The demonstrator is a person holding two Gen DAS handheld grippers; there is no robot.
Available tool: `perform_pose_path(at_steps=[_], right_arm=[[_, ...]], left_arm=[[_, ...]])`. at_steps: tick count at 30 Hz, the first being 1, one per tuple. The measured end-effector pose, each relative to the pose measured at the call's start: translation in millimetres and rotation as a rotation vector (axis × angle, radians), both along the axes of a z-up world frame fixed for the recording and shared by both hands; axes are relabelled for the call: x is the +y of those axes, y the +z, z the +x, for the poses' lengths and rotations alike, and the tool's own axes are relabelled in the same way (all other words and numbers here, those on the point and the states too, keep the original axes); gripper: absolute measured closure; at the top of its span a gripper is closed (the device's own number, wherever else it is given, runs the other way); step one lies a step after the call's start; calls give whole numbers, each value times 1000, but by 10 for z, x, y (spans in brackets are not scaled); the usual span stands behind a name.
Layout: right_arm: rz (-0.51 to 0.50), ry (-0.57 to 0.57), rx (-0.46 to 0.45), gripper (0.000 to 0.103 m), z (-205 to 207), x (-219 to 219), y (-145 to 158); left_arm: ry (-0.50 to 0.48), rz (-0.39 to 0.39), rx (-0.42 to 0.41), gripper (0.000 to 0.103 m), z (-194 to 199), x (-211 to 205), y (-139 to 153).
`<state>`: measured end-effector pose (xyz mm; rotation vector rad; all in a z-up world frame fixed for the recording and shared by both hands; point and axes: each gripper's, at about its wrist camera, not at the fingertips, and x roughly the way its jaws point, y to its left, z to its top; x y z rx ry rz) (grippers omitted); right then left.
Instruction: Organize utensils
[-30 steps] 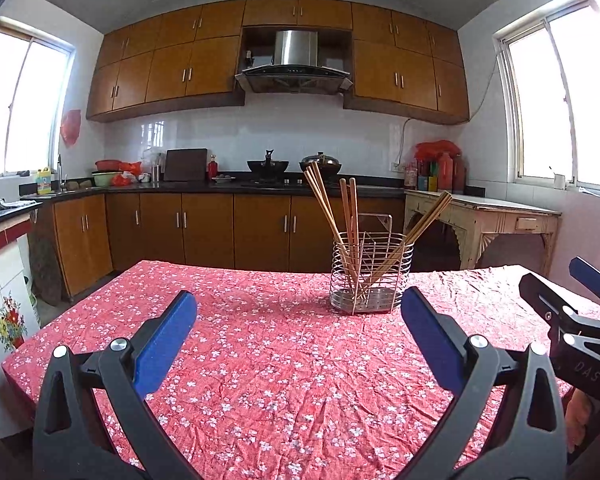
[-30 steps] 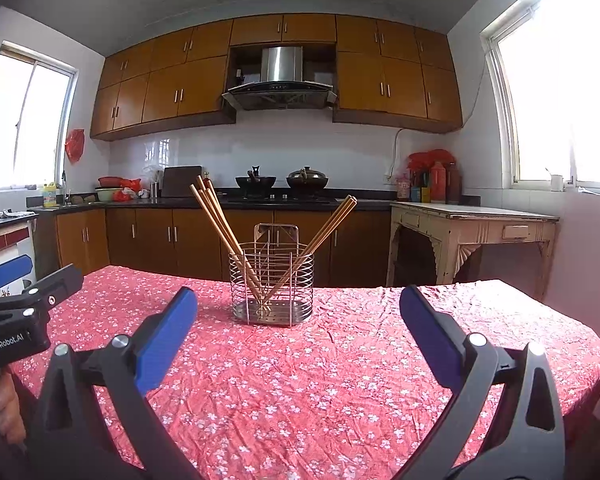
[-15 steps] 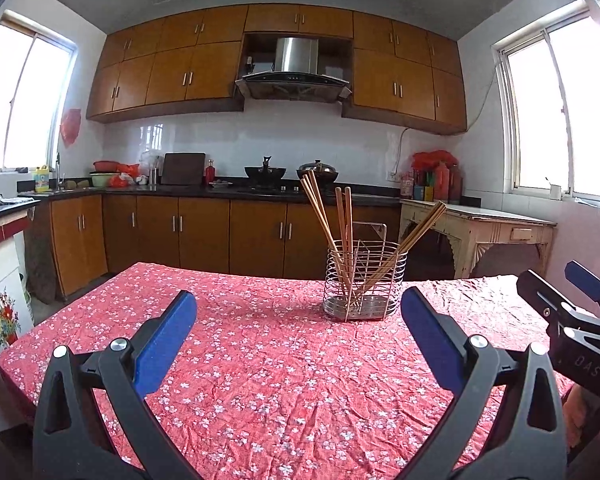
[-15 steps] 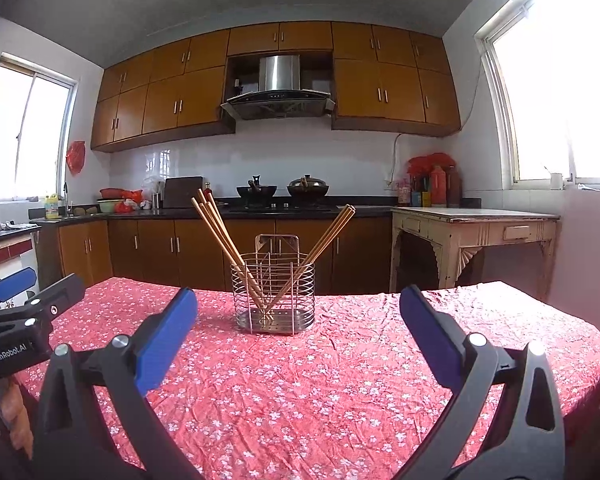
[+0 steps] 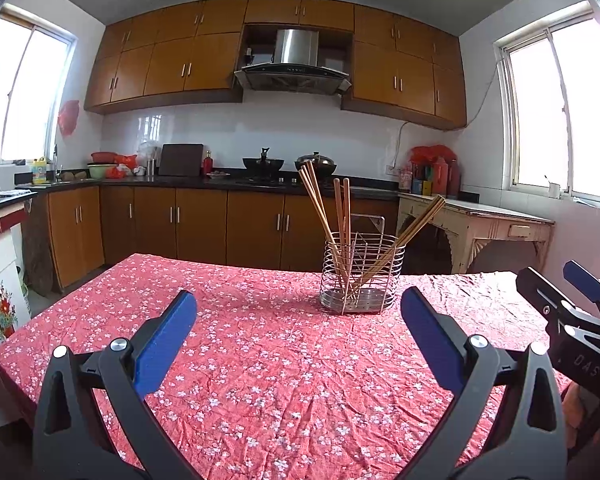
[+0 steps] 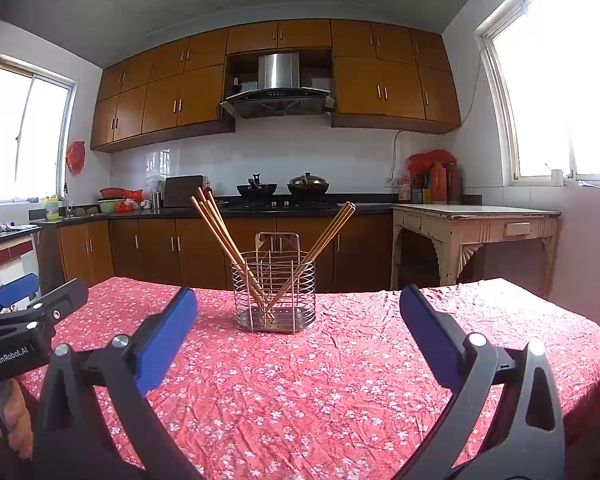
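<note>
Both claws spread wide and empty: left gripper (image 5: 298,326), right gripper (image 6: 299,322), above the red tablecloth (image 5: 260,360). Wire holder (image 6: 274,292) upright mid-table, well apart from both, chopsticks (image 6: 220,236) splayed inside. Best approached high, pinching one leaning pair near its top, without tipping the light holder.

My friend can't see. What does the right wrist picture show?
A wire utensil basket holding wooden chopsticks stands on a table with a red flowery cloth. The right tool is open and empty in front of it, and the left tool peeks in at the left edge. Behind is a kitchen with brown cabinets.
</note>
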<state>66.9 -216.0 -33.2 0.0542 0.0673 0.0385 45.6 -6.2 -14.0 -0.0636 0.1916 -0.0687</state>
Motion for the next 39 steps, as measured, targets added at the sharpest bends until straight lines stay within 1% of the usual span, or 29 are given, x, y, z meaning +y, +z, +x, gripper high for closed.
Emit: perform_pose_path(at_steps=[19,39], right_arm=[[8,1,4,4,-4,-6,-1],[20,2,9,4,3,-9,-20]], left_arm=[[6,13,-5,2,-50,-50,-8],[7,8,7,2,-29,-48,-11]])
